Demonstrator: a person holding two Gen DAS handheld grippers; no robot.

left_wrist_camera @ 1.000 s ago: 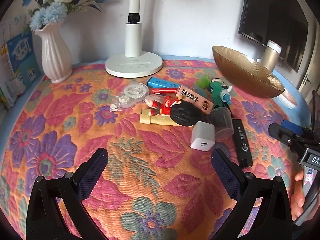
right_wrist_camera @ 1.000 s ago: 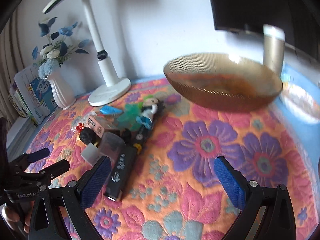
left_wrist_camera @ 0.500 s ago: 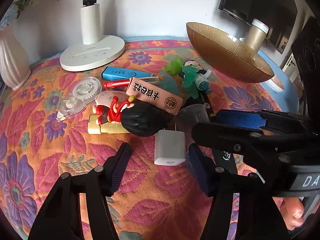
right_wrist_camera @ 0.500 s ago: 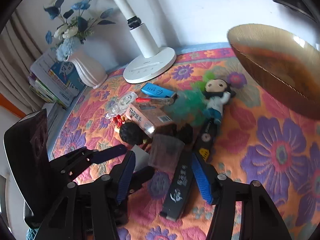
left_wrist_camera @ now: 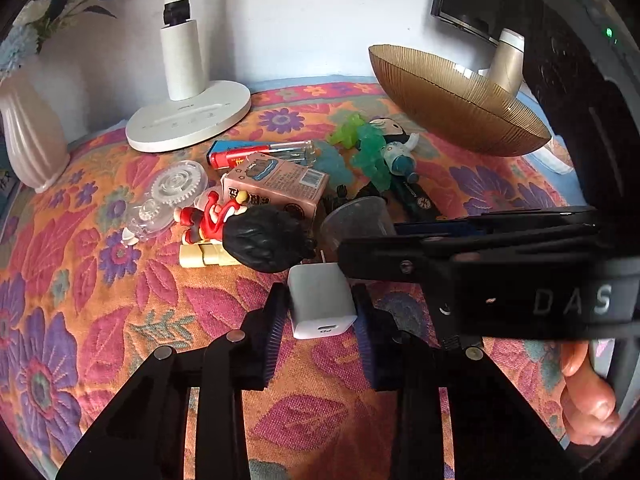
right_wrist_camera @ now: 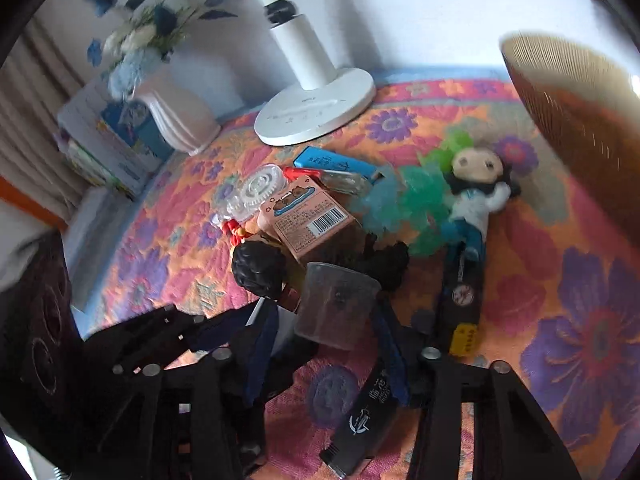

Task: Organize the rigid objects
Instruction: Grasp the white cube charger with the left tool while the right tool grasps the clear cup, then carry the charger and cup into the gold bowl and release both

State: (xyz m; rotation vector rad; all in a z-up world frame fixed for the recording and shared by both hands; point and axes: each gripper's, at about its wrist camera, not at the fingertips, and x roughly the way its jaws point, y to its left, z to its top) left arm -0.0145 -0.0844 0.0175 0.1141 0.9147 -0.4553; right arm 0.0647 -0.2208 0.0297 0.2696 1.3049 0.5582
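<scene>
Both grippers are working the cluttered middle of the flowered surface [left_wrist_camera: 100, 360] at once. The left gripper [left_wrist_camera: 320, 336] straddles the white charger [left_wrist_camera: 322, 306]; its fingers [left_wrist_camera: 274, 332] are closing and appear to touch the charger's two sides, so a grip is forming. The right gripper [right_wrist_camera: 332, 344] brackets the clear cup [right_wrist_camera: 338, 304], which lies on its side against the pile; its fingers [right_wrist_camera: 386, 356] are closing too, though firm contact cannot be confirmed. Both items sit at the near edge of the heap, which probably explains why they are taken first. The likely destination, the gold bowl [left_wrist_camera: 460, 108], stands well apart toward the far right corner.
</scene>
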